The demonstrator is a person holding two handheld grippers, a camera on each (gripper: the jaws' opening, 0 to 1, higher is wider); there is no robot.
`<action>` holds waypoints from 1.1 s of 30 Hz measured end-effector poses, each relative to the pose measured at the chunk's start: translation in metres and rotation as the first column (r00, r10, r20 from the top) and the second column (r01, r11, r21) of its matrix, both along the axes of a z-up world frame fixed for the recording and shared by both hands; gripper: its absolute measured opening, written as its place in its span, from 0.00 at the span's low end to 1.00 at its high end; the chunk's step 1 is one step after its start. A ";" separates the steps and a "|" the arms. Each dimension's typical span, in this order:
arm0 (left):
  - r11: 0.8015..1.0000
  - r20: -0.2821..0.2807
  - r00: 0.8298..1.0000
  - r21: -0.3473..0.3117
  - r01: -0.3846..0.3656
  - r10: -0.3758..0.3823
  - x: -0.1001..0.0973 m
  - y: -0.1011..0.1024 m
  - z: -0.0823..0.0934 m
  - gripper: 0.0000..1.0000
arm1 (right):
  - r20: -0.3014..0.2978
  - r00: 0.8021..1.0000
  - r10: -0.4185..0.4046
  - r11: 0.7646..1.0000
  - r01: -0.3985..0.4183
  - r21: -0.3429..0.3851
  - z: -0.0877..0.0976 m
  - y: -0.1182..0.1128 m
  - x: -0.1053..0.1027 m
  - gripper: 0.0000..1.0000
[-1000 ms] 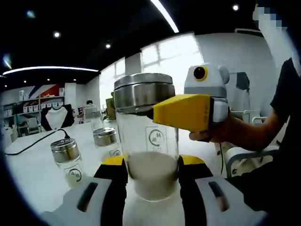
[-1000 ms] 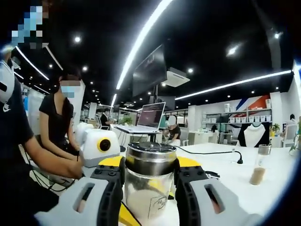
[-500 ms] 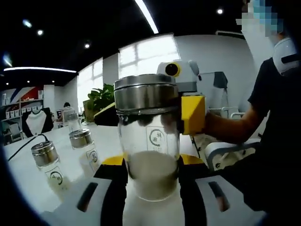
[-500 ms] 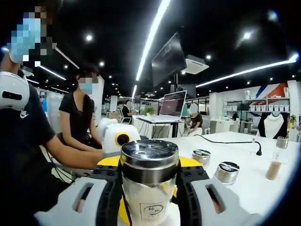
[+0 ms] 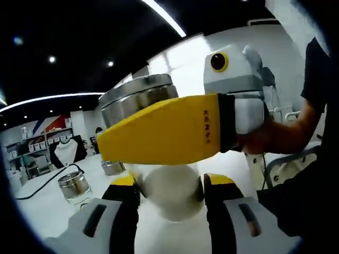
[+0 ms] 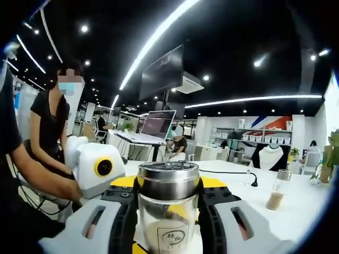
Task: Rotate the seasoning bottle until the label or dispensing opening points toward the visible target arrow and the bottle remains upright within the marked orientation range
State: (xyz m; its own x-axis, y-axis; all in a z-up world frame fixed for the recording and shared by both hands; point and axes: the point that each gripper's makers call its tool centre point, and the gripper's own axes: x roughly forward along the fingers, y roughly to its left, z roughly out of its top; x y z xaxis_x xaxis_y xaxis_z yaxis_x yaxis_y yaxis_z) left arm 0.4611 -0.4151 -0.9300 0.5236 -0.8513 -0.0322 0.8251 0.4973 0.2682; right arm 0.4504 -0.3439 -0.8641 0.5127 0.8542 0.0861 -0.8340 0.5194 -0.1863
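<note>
The seasoning bottle [image 5: 168, 191] is a clear glass jar with a steel lid [image 5: 135, 99] and white powder in its lower half. My left gripper [image 5: 169, 182] is shut on its lower body. My right gripper [image 5: 127, 124] comes in from the right, its yellow jaw lying across the front of the bottle and hiding the label. In the right gripper view the bottle [image 6: 168, 182] stands upright with my right gripper [image 6: 168, 186] shut just under the lid, and the printed label faces this camera. My left gripper [image 6: 164, 235] holds the bottle lower down.
Two more steel-lidded jars [image 5: 74, 185] [image 5: 112, 167] stand on the white table [image 5: 37, 209] beside a black cable. A small bottle of brown powder [image 6: 275, 197] stands at the right. A seated person [image 6: 50, 124] and a laptop [image 6: 155, 127] are behind.
My right gripper has swung round the bottle, so its yellow jaw now crosses the front and covers the label in the left gripper view. Both views have shifted. Both grips hold.
</note>
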 end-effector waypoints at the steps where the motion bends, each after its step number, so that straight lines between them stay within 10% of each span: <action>1: 1.000 0.003 1.000 0.003 -0.012 0.012 0.002 0.001 0.000 0.52 | -0.004 1.000 -0.011 1.000 0.011 0.007 0.000 -0.002 0.002 0.41; 8: 0.994 0.034 0.994 -0.027 -0.105 0.105 0.009 0.003 0.008 0.50 | 0.022 0.989 -0.149 0.981 0.145 0.131 0.013 -0.016 0.017 0.42; 13: 0.991 0.025 0.991 -0.024 -0.130 0.131 0.014 0.007 0.007 0.48 | 0.058 0.986 -0.153 0.985 0.147 0.094 0.008 -0.012 0.018 0.42; 18: 0.995 -0.075 0.994 -0.044 -0.084 0.081 0.016 0.016 0.002 0.44 | 0.044 0.999 -0.009 1.000 0.009 -0.016 -0.003 -0.006 0.014 0.42; 25: 1.000 -0.075 0.997 -0.012 -0.020 0.019 0.008 0.015 0.000 0.43 | -0.003 0.994 0.111 0.991 -0.111 -0.071 -0.008 -0.014 0.006 0.42; 33: 0.976 -0.153 0.968 -0.124 0.180 -0.198 -0.019 0.004 0.008 0.42 | 0.090 0.948 0.306 0.946 -0.292 -0.140 -0.004 -0.014 -0.029 0.42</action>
